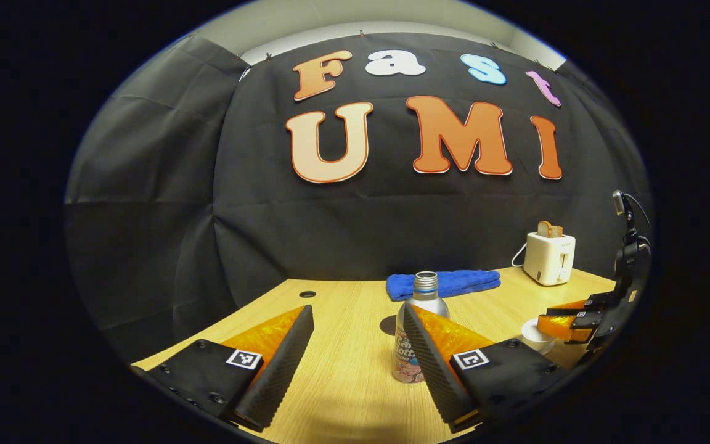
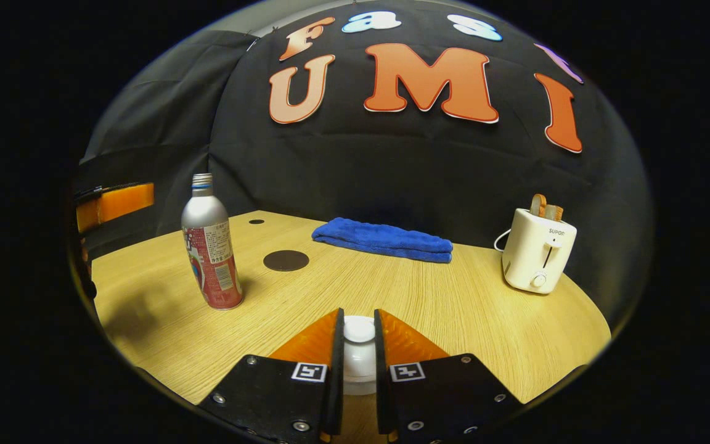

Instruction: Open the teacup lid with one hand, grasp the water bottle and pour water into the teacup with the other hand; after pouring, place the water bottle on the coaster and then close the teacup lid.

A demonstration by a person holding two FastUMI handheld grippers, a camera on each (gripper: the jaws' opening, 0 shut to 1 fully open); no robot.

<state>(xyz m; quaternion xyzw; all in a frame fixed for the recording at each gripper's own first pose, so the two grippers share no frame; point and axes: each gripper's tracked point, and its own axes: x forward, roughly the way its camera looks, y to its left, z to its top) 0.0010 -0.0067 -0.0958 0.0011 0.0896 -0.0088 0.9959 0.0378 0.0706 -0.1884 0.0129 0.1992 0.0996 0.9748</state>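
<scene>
Right tool [image 2: 359, 351] pinches the teacup lid [image 2: 359, 328]; left tool [image 1: 355, 351] gapes wide beside water bottle [image 1: 420, 327] (label unreadable).

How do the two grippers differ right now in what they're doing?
The left gripper has its fingers spread wide, with the water bottle ahead by one finger and not gripped; the right gripper has its fingers drawn in close on the white teacup lid. The left one holds nothing, the right one is at the teacup. Both hover low over the wooden table.

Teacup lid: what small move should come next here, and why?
Probably lift the lid straight up with the right gripper: its jaws look closed on the knob, while the left gripper is open beside the capless water bottle, not yet gripping it.
</scene>
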